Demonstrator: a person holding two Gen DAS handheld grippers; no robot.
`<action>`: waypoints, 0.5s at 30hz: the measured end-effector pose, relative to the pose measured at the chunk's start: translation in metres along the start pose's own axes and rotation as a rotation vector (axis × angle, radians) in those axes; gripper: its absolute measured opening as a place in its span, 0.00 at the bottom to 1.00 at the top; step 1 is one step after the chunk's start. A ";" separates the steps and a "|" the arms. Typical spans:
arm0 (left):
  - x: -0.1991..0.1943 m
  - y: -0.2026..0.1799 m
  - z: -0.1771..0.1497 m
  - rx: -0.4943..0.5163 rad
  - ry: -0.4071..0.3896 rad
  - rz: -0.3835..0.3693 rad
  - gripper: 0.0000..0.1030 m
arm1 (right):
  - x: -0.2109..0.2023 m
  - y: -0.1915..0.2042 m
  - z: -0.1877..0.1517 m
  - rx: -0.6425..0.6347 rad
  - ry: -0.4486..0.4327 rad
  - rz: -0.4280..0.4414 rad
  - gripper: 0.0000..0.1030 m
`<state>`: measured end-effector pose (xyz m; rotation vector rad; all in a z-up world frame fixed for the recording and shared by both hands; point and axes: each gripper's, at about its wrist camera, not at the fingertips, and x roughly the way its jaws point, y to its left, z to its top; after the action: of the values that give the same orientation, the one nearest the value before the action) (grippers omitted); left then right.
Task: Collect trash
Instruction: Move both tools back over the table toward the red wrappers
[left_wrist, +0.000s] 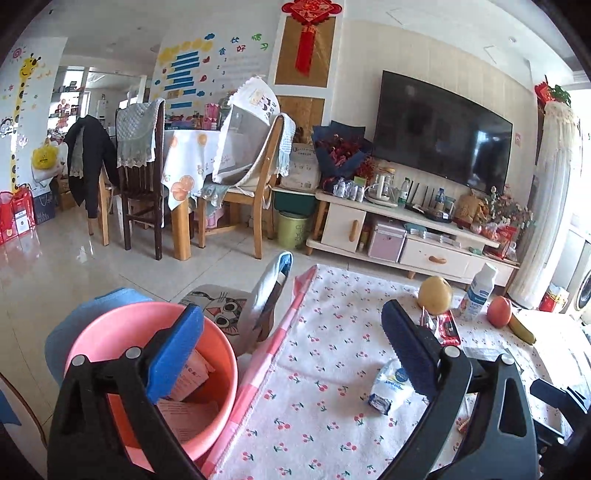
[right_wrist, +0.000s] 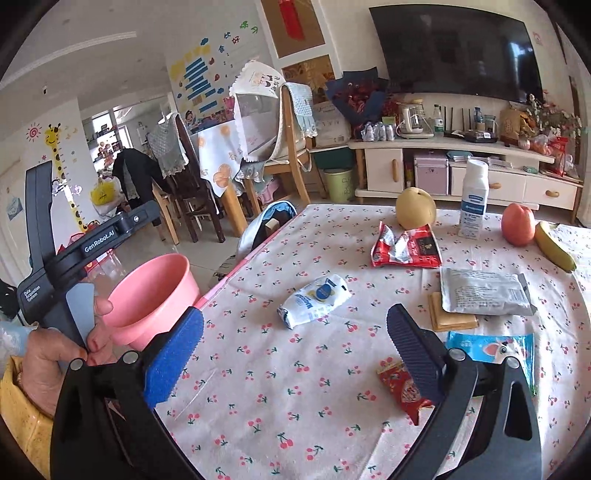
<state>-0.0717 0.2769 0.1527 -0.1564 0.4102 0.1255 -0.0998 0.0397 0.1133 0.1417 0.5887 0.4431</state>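
Pink bin (left_wrist: 155, 369) already holds papers; ahead of both open, empty jaws, several wrappers (right_wrist: 406, 247) remain on the worktop (right_wrist: 295, 387).

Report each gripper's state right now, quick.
Left gripper: open, holding nothing, over the pink bin and table edge.
Right gripper: open, holding nothing, above the tablecloth.

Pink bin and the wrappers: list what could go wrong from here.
1. The pink bin stands off the table's edge, beside it; a wrapper released short would likely drop to the floor.
2. The white wrapper lies flat on the cherry tablecloth, so the open right gripper could pinch cloth too.
3. The pear touches the red wrapper; tugging it may roll the fruit.
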 end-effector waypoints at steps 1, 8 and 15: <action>-0.001 -0.004 -0.002 0.003 0.009 -0.008 0.95 | -0.004 -0.006 -0.001 0.010 0.001 -0.004 0.96; -0.012 -0.036 -0.022 0.058 0.040 -0.036 0.95 | -0.027 -0.055 -0.005 0.082 -0.009 -0.049 0.96; -0.014 -0.076 -0.037 0.133 0.078 -0.057 0.95 | -0.045 -0.096 -0.004 0.141 -0.024 -0.070 0.95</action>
<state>-0.0874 0.1950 0.1343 -0.0419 0.4904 0.0355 -0.1006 -0.0662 0.1087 0.2601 0.5998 0.3311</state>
